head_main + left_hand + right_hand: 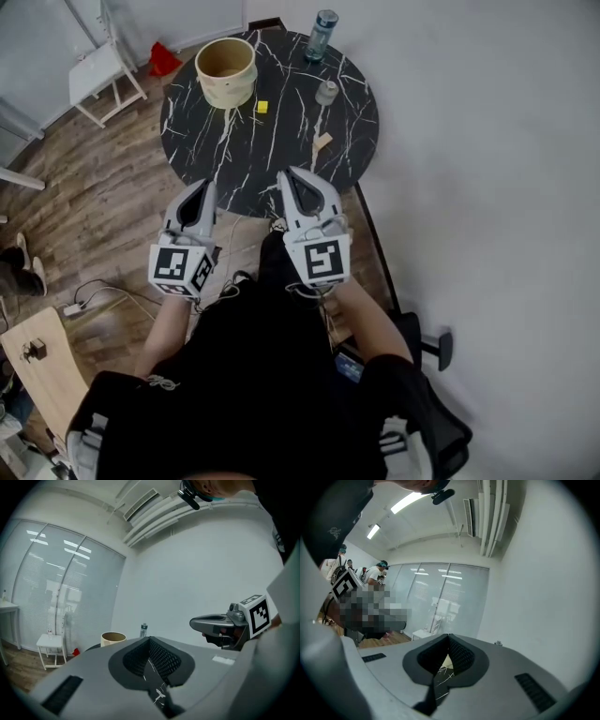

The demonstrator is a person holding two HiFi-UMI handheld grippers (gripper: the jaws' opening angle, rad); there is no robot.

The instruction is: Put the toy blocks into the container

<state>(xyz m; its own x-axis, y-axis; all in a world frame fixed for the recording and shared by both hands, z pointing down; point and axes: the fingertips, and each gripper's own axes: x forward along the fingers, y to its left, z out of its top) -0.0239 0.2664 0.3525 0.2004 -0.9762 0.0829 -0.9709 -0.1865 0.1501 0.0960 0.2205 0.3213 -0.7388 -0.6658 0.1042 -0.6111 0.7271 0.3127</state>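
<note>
I sit in what looks like an office or lab room: tall frosted glass partition walls (440,597), long ceiling strip lights (408,501), a brown wood-plank floor (103,197), a round black white-veined marble table (272,159), plain white walls (487,141).

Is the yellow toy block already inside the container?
No, the yellow toy block lies on the black marble table, beside the beige container, not in it.

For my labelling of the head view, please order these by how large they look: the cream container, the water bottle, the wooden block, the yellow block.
1. cream container
2. water bottle, foreshortened from above
3. wooden block
4. yellow block
The two blocks look close, so their order is unsure.
</note>
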